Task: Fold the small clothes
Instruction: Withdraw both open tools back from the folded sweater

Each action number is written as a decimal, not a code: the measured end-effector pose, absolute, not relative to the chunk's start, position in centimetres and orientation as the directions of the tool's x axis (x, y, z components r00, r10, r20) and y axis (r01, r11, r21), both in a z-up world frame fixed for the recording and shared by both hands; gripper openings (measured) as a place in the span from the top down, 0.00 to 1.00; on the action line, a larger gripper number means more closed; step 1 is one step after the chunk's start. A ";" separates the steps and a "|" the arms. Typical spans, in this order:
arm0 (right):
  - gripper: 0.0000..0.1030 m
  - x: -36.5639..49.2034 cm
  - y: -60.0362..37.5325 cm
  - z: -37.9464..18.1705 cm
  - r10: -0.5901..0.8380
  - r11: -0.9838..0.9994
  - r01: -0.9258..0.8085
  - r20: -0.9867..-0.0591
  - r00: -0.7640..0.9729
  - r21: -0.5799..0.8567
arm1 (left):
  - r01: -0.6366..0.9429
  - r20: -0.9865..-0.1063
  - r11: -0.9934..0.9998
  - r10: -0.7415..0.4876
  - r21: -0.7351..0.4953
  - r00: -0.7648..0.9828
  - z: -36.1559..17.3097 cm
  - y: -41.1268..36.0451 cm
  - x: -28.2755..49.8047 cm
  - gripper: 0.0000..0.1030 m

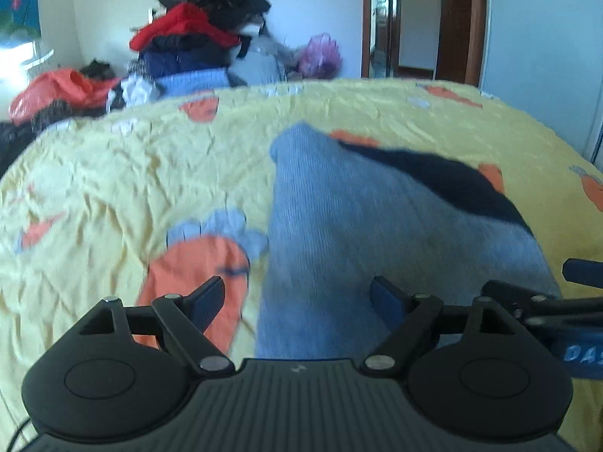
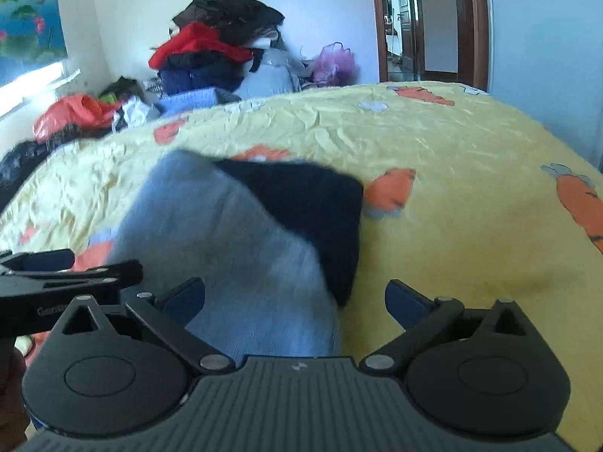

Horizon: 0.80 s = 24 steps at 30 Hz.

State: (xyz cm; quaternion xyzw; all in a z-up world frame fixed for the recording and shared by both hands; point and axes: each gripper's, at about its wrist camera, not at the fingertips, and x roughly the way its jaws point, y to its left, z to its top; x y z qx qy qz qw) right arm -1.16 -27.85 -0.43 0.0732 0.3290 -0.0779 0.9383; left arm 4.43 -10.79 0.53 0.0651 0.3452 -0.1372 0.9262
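A small light-blue knit garment with a dark navy part lies on the yellow carrot-print bedsheet. My left gripper is open over the garment's near left edge, holding nothing. My right gripper is open over the near right edge of the same garment, whose navy part lies just ahead. Each gripper shows at the side of the other's view: the right one and the left one.
A tall heap of clothes, red, black and blue, stands against the far wall behind the bed. A red plastic bag lies at far left, a purple mesh item near the heap. A wooden doorway is at the far right.
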 end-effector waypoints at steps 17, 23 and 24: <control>0.01 -3.4 -26.0 -2.5 -0.122 0.979 0.197 -0.661 0.740 0.041 | 0.229 -0.671 0.973 -0.195 -0.039 0.716 -1.9 -8.4 1.4 0.06; 0.00 -3.8 -26.2 -3.8 -0.113 0.975 0.211 -0.658 0.745 0.071 | 0.221 -0.657 0.973 -0.208 -0.064 0.724 -2.7 -8.1 1.0 0.04; 0.00 -3.9 -26.1 -3.8 -0.115 0.975 0.211 -0.659 0.743 0.068 | 0.220 -0.659 0.973 -0.213 -0.074 0.721 -2.8 -8.0 1.0 0.03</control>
